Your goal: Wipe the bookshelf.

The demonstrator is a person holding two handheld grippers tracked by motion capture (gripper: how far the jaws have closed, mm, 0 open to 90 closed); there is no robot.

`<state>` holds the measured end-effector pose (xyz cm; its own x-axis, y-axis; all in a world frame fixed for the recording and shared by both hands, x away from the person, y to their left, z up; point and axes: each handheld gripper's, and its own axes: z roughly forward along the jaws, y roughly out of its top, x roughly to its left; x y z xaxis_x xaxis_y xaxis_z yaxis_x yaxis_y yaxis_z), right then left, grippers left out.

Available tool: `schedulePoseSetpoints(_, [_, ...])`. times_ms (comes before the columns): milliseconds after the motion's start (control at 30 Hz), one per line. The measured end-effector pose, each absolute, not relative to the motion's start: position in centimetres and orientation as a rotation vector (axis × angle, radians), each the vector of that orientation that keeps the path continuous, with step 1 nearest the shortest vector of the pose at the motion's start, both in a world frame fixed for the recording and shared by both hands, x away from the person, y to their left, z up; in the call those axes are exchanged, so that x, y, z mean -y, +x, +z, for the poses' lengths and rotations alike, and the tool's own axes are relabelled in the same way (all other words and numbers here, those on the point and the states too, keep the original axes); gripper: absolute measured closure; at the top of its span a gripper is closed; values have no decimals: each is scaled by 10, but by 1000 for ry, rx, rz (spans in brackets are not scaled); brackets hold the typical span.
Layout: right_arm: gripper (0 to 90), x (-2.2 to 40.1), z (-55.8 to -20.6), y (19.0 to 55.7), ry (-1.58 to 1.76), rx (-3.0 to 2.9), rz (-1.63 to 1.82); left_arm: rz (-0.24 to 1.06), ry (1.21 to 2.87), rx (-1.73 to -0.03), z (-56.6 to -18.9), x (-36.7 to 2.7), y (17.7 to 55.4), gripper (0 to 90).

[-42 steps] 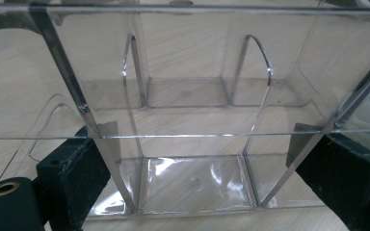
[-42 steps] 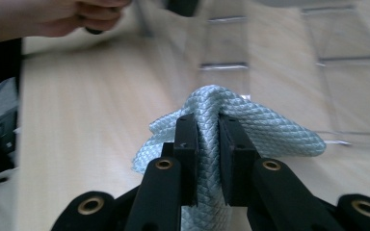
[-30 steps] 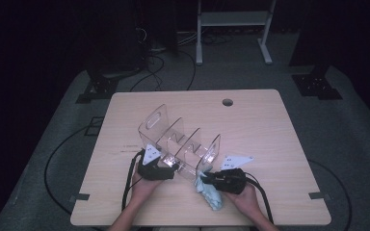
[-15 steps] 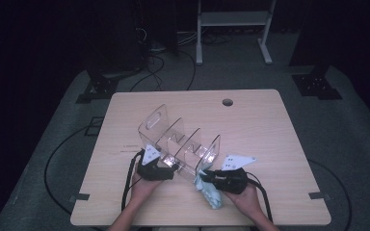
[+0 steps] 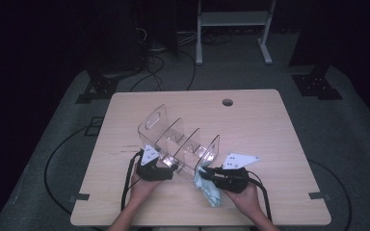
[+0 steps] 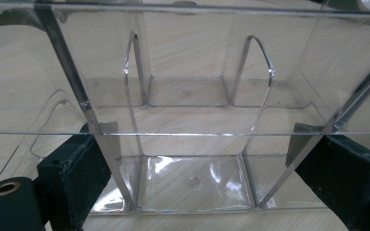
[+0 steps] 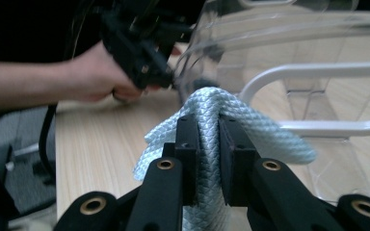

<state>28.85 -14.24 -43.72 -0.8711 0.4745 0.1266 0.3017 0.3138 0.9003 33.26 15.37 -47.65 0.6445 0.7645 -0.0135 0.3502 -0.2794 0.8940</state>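
We steady the clear acrylic organizer (image 5: 180, 144) on the bench (image 5: 270, 125), left gripper (image 5: 166, 169) jaws spread wide across its walls; our right gripper (image 5: 211, 174), clamped on the pale blue cloth (image 7: 212, 120), has edged upward against its near end wall, apparently wiping.

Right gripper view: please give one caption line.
Right gripper pinches a pale blue woven cloth beside the clear plastic divided organiser.

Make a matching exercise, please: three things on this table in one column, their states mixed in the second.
1. left gripper
2. right gripper
3. cloth

a. pale blue, pinched in a fold
b. jaws wide, on the clear organizer
c. jaws nearly together, clamping fabric

Pairs: 1-b, 2-c, 3-a
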Motion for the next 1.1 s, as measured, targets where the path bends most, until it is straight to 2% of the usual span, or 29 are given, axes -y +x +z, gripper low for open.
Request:
schedulePoseSetpoints(667, [795, 135, -422, 279, 677, -2376, 1611, 538, 1875, -877, -477, -157, 333, 81])
schedulePoseSetpoints(933, [796, 135, -439, 284, 712, -2401, 1543, 534, 1879, -878, -477, -157, 333, 81])
schedulePoseSetpoints(1100, [795, 146, -453, 302, 805, -2408, 1506, 537, 1876, -878, -477, -157, 332, 81])
